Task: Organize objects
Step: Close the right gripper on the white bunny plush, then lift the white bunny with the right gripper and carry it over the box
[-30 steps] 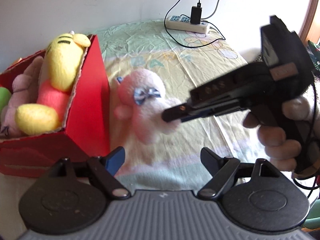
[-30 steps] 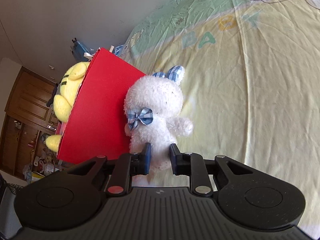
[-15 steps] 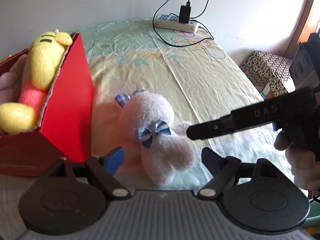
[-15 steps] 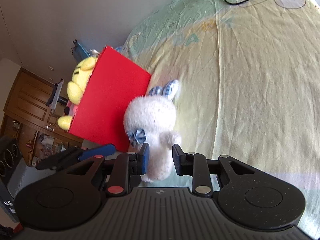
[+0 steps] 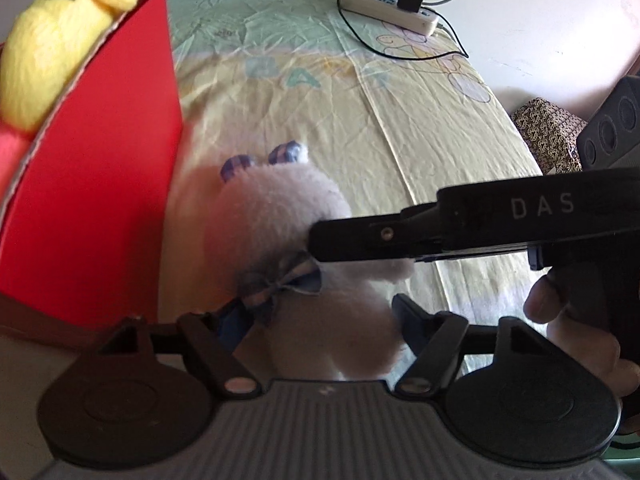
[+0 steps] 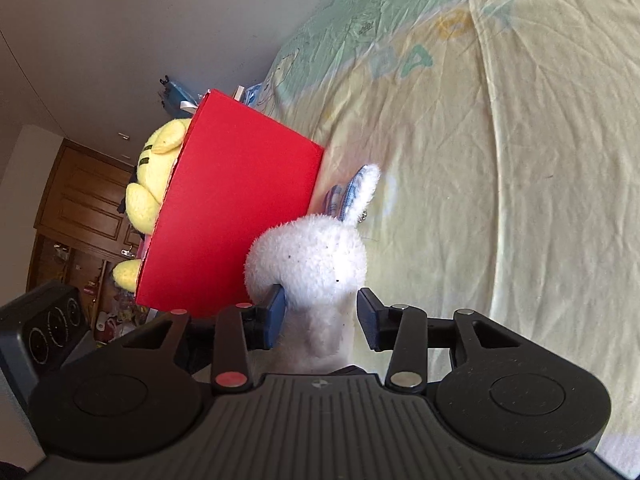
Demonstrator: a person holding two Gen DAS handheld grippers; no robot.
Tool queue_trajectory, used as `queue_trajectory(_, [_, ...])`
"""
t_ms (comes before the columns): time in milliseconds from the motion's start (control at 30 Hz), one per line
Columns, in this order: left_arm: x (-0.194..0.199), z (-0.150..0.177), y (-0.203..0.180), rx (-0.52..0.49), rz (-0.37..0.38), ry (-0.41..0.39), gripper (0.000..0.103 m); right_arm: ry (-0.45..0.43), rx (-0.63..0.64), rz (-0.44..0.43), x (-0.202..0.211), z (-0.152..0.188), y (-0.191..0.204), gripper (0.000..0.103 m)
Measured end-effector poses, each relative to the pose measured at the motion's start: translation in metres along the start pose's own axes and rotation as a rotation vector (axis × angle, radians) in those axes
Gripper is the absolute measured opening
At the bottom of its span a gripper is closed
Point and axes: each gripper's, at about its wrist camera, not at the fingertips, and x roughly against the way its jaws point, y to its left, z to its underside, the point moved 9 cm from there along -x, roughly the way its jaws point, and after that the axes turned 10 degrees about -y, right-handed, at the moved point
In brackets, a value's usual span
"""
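The red box stands at left on the bed, a yellow toy inside. Just beside it lies the white bunny, between both tongs: left tongs closing, right tongs opening, neither gripping.

The red box is cut off by the left edge in the left wrist view. The white plush rabbit is blurred there; its lower body is hidden behind the claw housing. The right claw conceals one arm.
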Motion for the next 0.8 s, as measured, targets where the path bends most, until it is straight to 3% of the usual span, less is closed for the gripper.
queue_trajectory(233, [-0.001,0.0,0.004,-0.007,-0.016,0.007,0.061,0.001,0.003,-0.007,-0.004,0.004,0.011,0.039])
queue_trajectory(800, [0.049,0.009,-0.041,-0.223,0.066,-0.043,0.06,-0.092,0.06,0.04,0.061,0.018,0.048,0.037])
